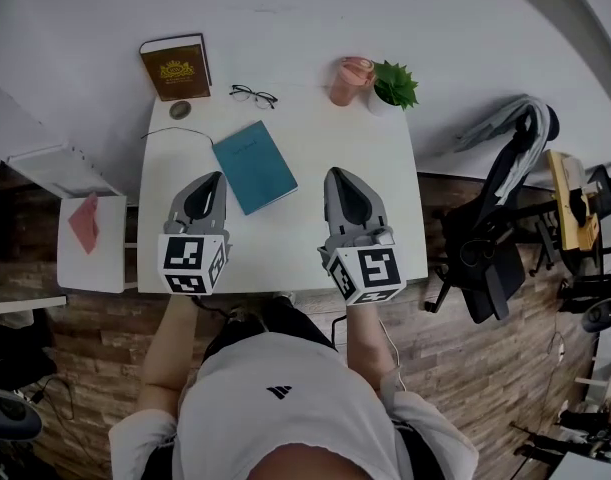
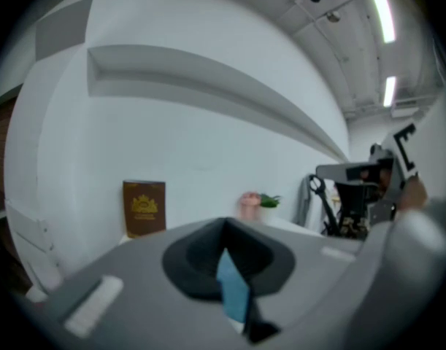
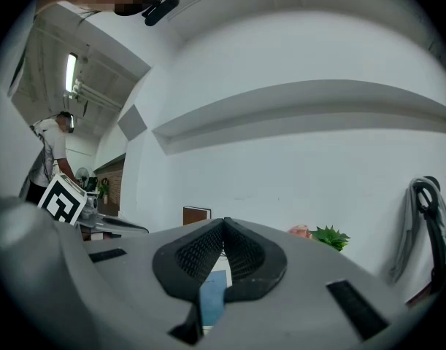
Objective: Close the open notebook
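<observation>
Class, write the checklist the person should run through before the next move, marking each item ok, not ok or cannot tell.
1. Teal notebook lies closed, cover up, on the white table: ok.
2. Left gripper jaws together, nothing between them: ok.
3. Right gripper jaws together, nothing between them: ok.
4. Glasses and pink cup sit apart from the notebook, at the table's back: ok.
5. Brown book upright by the wall, away from both grippers: ok.
6. Pages inside the notebook lie flat: cannot tell.
</observation>
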{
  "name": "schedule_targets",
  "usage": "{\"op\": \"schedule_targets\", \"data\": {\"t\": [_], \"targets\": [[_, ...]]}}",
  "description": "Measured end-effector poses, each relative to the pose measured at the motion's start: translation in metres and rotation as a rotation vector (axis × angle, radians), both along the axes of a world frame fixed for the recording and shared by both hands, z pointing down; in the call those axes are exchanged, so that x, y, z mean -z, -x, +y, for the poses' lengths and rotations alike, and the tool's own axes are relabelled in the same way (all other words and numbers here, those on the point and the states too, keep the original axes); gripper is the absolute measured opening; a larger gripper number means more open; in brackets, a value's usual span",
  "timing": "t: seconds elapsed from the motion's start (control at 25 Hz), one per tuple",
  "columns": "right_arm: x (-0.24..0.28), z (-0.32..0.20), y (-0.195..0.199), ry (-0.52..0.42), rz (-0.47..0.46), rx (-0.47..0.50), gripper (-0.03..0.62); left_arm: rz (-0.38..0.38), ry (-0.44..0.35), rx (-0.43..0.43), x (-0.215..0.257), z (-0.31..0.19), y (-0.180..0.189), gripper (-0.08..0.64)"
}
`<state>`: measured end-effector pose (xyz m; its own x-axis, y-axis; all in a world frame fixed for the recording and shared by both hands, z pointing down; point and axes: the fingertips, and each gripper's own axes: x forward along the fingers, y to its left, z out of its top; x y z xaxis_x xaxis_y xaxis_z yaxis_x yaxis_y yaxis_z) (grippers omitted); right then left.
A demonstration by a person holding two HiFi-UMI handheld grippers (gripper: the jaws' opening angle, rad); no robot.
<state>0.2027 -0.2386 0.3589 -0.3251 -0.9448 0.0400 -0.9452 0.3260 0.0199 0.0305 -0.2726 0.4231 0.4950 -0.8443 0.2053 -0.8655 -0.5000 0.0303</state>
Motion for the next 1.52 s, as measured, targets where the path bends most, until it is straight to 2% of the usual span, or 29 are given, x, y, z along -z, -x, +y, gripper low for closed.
{"op": "schedule_targets", "data": {"t": [0.56, 1.04, 1.52], "targets": [[0.022, 0.038, 0.028, -0.044, 0.029, -0.034, -0.008, 0.072, -0.134, 0.025, 0.059, 0.035, 0.049, 0.008], [0.039, 0.08, 0.041, -0.086, 0.044, -0.087, -0.009, 0.069, -0.212, 0.034, 0.082, 0.07, 0.076, 0.008], [0.04, 0.108, 0.056, -0.105, 0.055, -0.111, -0.009, 0.058, -0.253, 0.041, 0.089, 0.097, 0.096, 0.008]]}}
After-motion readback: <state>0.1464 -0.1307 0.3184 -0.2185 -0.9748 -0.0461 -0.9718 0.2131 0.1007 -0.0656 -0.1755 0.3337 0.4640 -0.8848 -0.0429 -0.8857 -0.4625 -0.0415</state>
